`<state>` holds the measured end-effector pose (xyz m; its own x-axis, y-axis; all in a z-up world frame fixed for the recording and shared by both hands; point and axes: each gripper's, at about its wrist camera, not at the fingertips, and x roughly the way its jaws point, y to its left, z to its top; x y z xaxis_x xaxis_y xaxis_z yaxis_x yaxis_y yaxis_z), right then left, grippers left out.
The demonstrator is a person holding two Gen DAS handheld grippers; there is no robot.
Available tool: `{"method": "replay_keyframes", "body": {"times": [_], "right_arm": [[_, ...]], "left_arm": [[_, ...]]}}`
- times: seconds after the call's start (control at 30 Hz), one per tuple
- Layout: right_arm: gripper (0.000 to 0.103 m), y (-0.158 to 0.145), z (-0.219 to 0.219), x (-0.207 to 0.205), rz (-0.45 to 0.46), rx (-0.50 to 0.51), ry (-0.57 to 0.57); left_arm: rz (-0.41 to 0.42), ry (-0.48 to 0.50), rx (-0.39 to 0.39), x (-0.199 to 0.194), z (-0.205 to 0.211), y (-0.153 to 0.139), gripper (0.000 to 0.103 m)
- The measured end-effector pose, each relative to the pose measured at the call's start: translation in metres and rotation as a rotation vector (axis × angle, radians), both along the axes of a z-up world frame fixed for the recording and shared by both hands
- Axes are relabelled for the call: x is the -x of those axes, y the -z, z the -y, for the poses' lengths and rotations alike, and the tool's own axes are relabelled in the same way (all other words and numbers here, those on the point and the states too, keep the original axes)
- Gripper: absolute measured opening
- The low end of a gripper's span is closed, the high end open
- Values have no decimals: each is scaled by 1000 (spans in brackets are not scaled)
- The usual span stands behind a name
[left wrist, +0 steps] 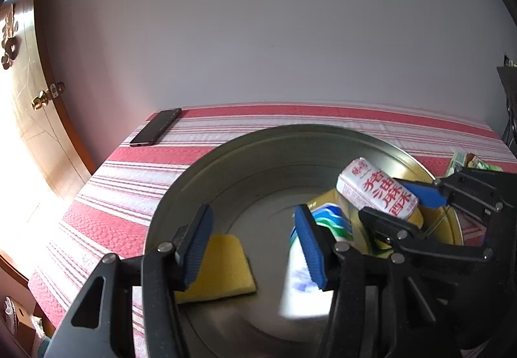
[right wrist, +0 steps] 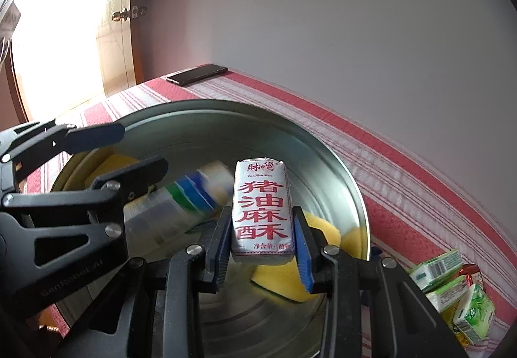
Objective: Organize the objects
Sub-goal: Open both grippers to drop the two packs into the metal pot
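- Right hand-held gripper (right wrist: 263,253) clamped on white snack packet (right wrist: 261,212), held over metal basin (right wrist: 342,164).
- Left hand-held gripper (left wrist: 255,245) jaws apart, empty, above basin.
- Yellow sponge (left wrist: 223,264) lies inside the basin.

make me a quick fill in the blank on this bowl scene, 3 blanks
1. The right gripper is shut on a white packet printed with ____ characters.
2. The sponges in the metal bowl are ____.
3. The black phone lies on the ____ cloth.

Missing words: red; yellow; striped
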<state>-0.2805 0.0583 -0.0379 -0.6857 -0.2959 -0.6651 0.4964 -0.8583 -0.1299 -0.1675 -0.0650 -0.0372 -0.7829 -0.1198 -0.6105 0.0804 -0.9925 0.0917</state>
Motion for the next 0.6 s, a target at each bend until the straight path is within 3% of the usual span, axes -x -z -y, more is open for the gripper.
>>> {"method": "replay_keyframes", "body": {"times": [0.13, 0.27, 0.6], "right_arm": [[39, 0, -3, -1, 31, 37, -27], [55, -5, -9, -10, -26, 34, -13], [56, -31, -62, -33, -109, 184, 66]], "left_arm": [[-3, -8, -15, -1, 4, 1, 60], [-30, -24, -37, -7, 6, -5, 76], [-102, -107, -82, -23, 29, -26, 100]]}}
